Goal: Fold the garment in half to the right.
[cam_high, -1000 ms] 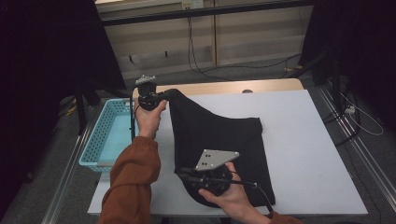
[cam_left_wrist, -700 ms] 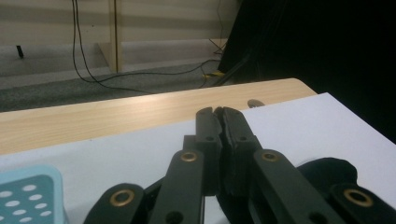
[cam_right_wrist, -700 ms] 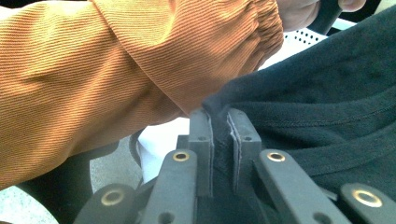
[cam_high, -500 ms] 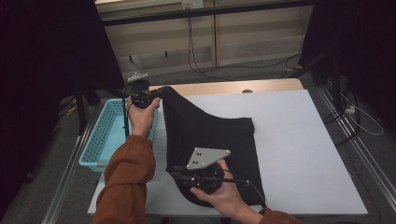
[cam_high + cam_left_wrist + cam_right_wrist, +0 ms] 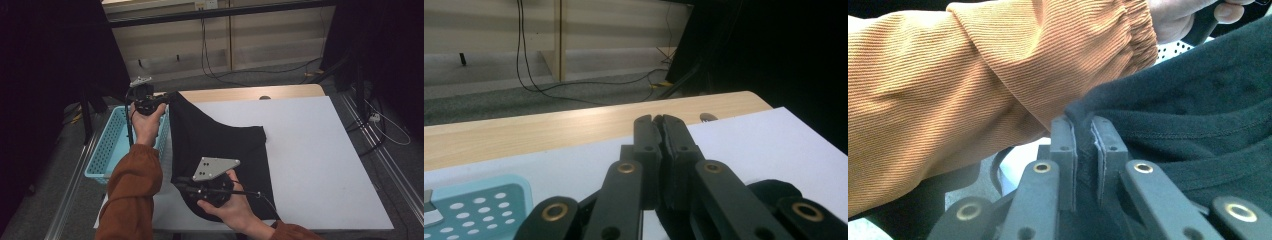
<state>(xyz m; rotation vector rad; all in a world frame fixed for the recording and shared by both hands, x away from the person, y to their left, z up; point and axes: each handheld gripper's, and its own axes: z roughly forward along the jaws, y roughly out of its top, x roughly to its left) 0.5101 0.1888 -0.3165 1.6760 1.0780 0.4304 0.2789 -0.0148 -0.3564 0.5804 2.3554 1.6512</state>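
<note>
A black garment (image 5: pixel 220 145) lies spread over the left half of the white table (image 5: pixel 315 145). My left gripper (image 5: pixel 167 96) is shut on the garment's far left corner, held up above the table's back left edge; in the left gripper view a thin fold of cloth is pinched at the tips of this left gripper (image 5: pixel 659 122). My right gripper (image 5: pixel 178 181) is shut on the garment's near left edge, with the grey plate on top of it. In the right gripper view the black cloth (image 5: pixel 1198 115) bunches between the jaws of the right gripper (image 5: pixel 1083 127), beside an orange sleeve (image 5: pixel 973 80).
A light blue perforated basket (image 5: pixel 107 150) stands off the table's left side, under my left forearm. A wooden strip (image 5: pixel 280 92) runs along the table's far edge. The right half of the table is bare white. Cables lie on the floor behind.
Both grippers have shifted left with the garment in them. The cloth has slid toward the table's left edge and the basket, and its far corner is stretched further left.
</note>
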